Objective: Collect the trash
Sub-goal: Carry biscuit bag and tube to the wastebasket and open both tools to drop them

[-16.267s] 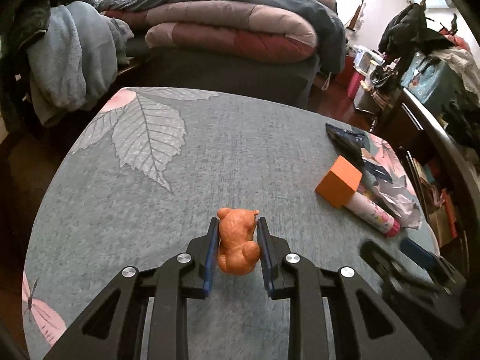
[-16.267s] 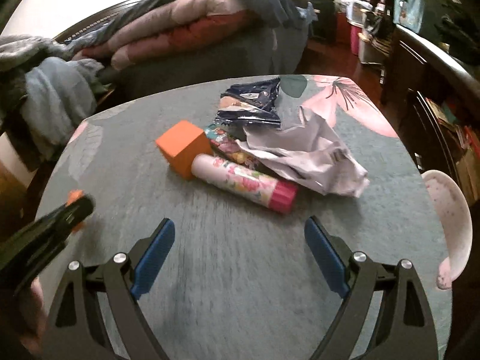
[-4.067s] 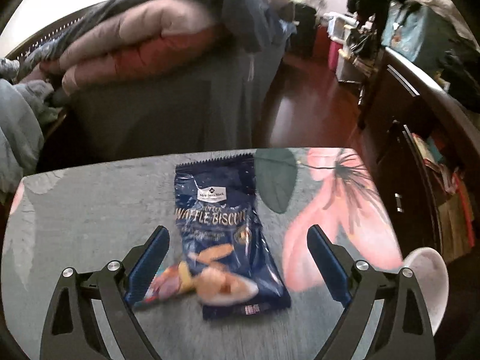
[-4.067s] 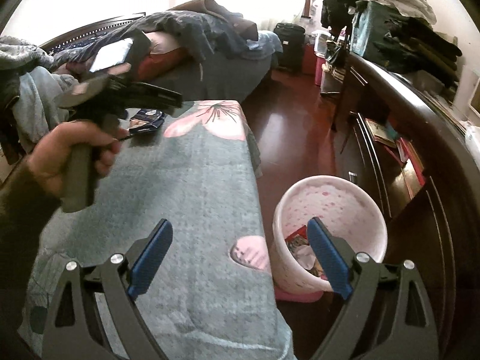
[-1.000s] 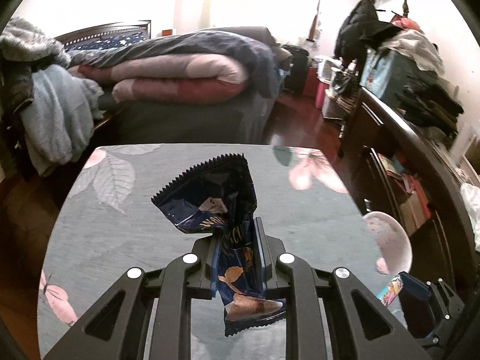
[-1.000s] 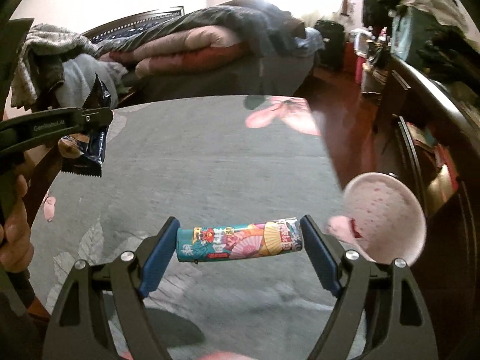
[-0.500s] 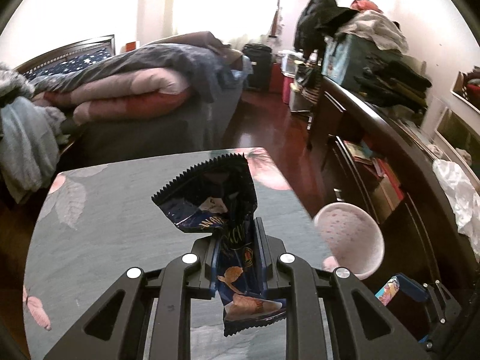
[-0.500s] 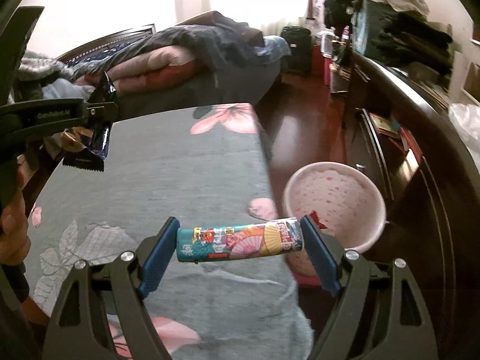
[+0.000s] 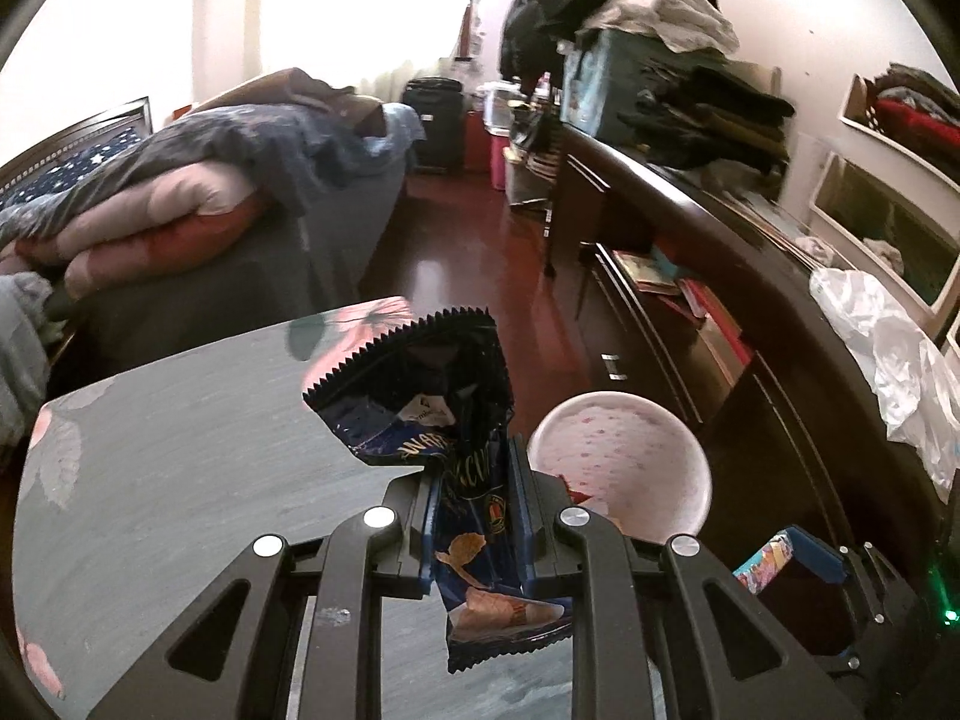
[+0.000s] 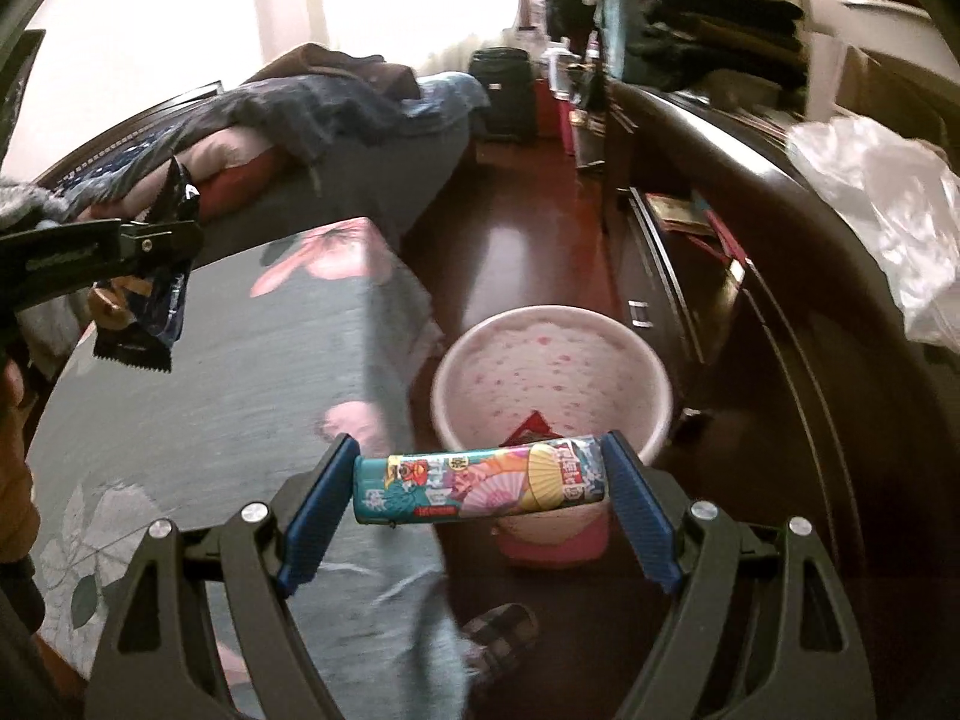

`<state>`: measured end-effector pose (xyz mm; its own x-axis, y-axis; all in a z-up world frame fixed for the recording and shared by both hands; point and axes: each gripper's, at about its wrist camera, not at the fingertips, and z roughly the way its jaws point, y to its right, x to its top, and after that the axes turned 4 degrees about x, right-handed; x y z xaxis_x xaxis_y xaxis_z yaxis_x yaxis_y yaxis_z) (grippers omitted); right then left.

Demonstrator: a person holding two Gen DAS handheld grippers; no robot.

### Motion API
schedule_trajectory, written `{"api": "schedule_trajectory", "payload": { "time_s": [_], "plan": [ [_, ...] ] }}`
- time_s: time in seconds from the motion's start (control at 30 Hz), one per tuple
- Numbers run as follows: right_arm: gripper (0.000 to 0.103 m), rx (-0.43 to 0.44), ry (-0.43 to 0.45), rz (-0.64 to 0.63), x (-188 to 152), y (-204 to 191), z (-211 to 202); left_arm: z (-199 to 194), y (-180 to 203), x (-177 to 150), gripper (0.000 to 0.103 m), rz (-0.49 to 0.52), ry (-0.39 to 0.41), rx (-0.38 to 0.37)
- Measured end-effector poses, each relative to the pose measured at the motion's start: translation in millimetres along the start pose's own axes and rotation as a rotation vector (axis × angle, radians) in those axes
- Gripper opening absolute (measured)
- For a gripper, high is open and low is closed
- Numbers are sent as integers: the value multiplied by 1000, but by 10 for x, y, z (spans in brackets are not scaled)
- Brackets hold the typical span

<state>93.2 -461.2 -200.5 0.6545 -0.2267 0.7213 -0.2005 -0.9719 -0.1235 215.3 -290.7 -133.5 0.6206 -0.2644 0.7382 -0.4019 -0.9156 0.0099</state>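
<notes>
Left wrist view is showing the left gripper [image 9: 474,498] clenching a dark blue snack wrapper [image 9: 444,414] between its pads; crumpled serrated top is sticking up ahead of the jaws, bottom end hanging below them; only this view is showing the wrapper's printed face. Right wrist view is showing the right gripper [image 10: 480,486] grasping a colourful printed tube [image 10: 480,483] crosswise, one end against each blue pad, jaws standing wide; left view is catching only one end of that tube [image 9: 765,558] low to the right of the left claw. Right view alone is looking into the pink bin [image 10: 549,384], with a red scrap at the bottom; left view is showing just its rim [image 9: 618,402], ahead and right of the left claw.

Bin is standing on the dark red floor [image 10: 522,252] just past the table edge [image 10: 396,372]; right claw is hanging over that edge, bin directly ahead and below it; open floor beyond the bin; dark dresser [image 10: 750,312] close on the right; bed [image 9: 180,222] far ahead left.

Both claws are pointing down at a slant; left gripper [image 10: 150,240] is appearing up left of the right claw, over the table.
</notes>
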Motion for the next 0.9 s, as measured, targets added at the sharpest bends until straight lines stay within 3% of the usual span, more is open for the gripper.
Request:
{"api": "schedule_trajectory", "payload": {
  "time_s": [0.37,0.7,0.77,0.9],
  "plan": [
    [82,-62,2,98,89,509,483,595,703,221,20,92,-31,-107],
    [82,-75,-27,126,151,801,1130,1568,1032,299,22,115,-150,-110],
    [82,-78,-26,126,171,836,1221,1672,1073,303,26,122,-166,-107],
    [82,-89,-22,118,206,857,1352,1755,1136,318,46,132,-156,-94]
  ]
}}
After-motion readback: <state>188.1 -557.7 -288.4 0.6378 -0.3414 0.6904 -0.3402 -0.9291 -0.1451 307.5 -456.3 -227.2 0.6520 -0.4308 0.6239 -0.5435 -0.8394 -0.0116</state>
